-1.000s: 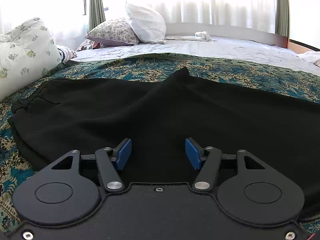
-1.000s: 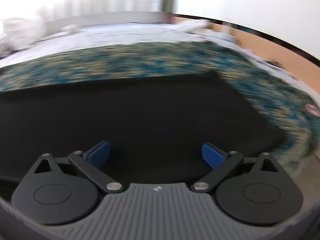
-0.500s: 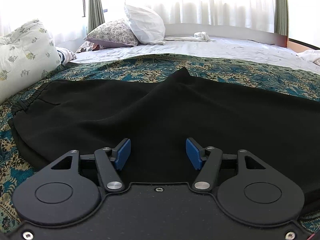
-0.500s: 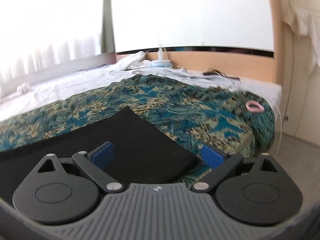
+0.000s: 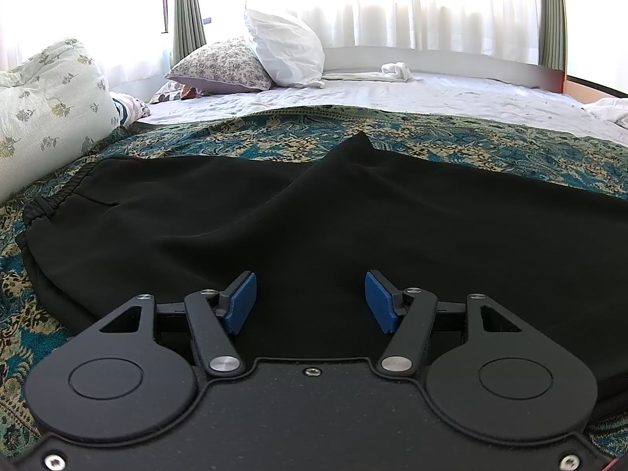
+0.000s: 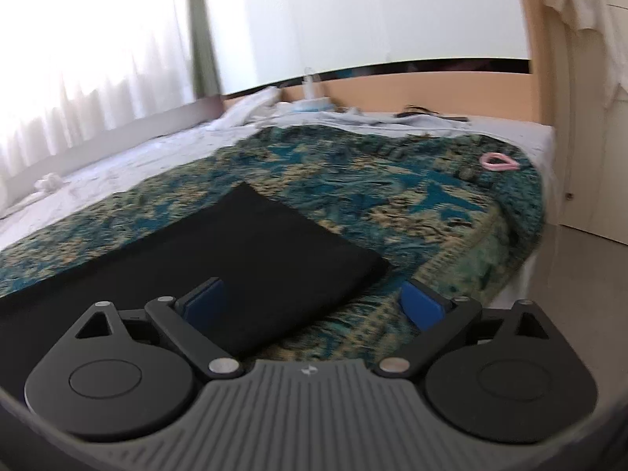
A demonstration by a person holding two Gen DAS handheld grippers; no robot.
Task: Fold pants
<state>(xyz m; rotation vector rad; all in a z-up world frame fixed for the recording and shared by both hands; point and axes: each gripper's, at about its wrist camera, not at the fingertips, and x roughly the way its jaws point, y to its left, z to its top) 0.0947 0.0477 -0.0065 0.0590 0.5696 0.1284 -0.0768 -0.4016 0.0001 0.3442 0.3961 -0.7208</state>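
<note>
Black pants lie flat on the bed's bedspread, long axis left-right: waistband left, hem corner right. Left gripper spread, empty, over mid-pants. Right gripper spread, empty, straddling the hem corner; nearer the hem.

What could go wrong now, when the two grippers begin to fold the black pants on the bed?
1. The right gripper is open over the leg end corner of the pants; it may also pinch the patterned bedspread.
2. The left gripper is open over mid-fabric, far from the waistband, so it might grab only the top layer.
</note>
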